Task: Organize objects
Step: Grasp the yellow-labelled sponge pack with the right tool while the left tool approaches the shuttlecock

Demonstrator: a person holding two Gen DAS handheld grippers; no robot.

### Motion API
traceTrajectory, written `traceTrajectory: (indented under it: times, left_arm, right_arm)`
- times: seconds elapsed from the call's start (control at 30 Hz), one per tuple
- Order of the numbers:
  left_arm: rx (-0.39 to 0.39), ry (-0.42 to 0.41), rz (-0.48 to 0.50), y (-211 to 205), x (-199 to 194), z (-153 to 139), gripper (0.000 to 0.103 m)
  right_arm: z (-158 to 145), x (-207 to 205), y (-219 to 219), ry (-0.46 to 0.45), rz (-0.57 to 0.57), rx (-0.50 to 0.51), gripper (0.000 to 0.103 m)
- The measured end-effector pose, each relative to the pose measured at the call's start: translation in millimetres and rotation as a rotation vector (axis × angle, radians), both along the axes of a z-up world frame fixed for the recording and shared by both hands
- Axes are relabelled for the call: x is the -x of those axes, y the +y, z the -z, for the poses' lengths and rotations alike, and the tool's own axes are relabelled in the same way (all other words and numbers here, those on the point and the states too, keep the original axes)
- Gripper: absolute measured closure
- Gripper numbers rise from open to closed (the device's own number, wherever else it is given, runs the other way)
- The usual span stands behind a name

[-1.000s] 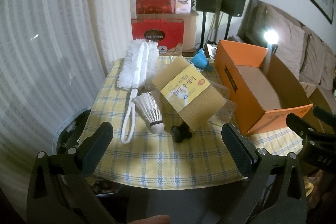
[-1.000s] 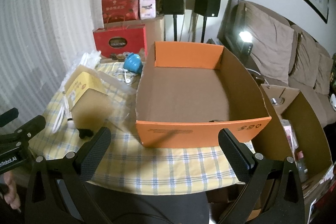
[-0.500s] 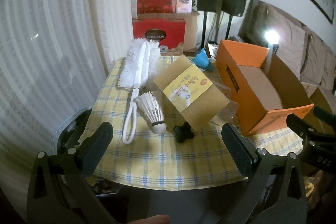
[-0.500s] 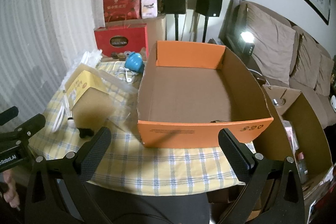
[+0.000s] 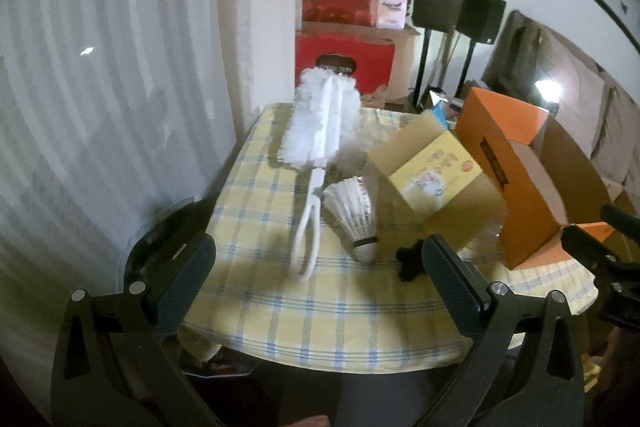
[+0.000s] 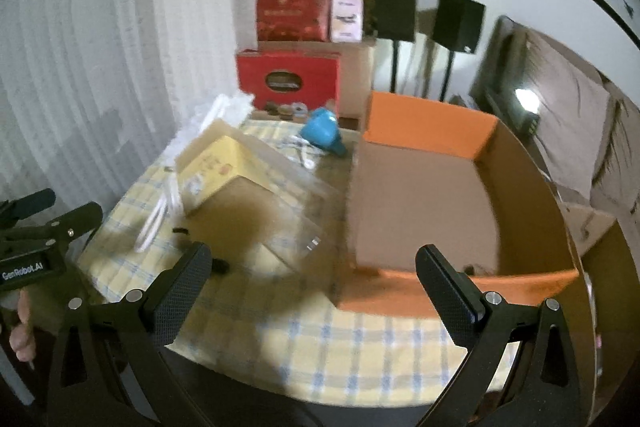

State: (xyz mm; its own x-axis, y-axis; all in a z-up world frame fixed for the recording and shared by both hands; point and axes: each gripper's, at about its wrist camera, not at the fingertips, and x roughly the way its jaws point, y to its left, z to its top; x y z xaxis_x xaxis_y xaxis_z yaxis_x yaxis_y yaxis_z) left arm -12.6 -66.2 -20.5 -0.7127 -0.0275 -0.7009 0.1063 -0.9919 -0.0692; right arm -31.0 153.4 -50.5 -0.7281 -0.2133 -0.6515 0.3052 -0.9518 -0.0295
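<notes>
Both grippers have come closer to the table than a moment ago, so the things on it look bigger. The left gripper [image 5: 318, 269] is wide open and holds nothing. The right gripper [image 6: 312, 277] is wide open too, with nothing in it.

On the checked tablecloth [image 5: 340, 311] lie the things to tidy — a fluffy white duster [image 5: 320, 123], a white shuttlecock [image 5: 356, 215] just beside its handle, and a small black knob [image 5: 410, 261] next to that. A brown sponge pack [image 5: 434, 175] with a yellow label leans near the orange box [image 6: 436, 195]. A blue funnel [image 6: 322, 133] sits at the far side, by the box's back corner. The box looks almost empty, so I think the tidying has hardly begun.

What could go wrong? The shuttlecock is light and rests on its side, so a bump from one finger might roll it away. The knob is small and dark — easy to miss or knock off the edge. The duster handle lies so close that the fingers might catch it too.
</notes>
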Motion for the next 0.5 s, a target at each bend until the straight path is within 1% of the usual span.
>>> traceTrajectory:
  times: [0.2, 0.43, 0.5]
  left_arm:
    - [-0.027, -0.006, -0.011, -12.8, 3.5, 7.9, 0.0]
    - [-0.044, -0.027, -0.035, -30.0, 9.5, 19.6, 0.0]
    - [-0.056, -0.047, -0.053, -36.5, 12.4, 24.2, 0.0]
  right_arm:
    - [7.7, 16.8, -38.9, 0.035, -0.076, -0.05, 0.0]
    - [23.5, 38.8, -78.5, 0.035, -0.138, -0.115, 0.0]
    - [27.3, 43.9, -87.7, 0.03, -0.148, -0.137, 0.0]
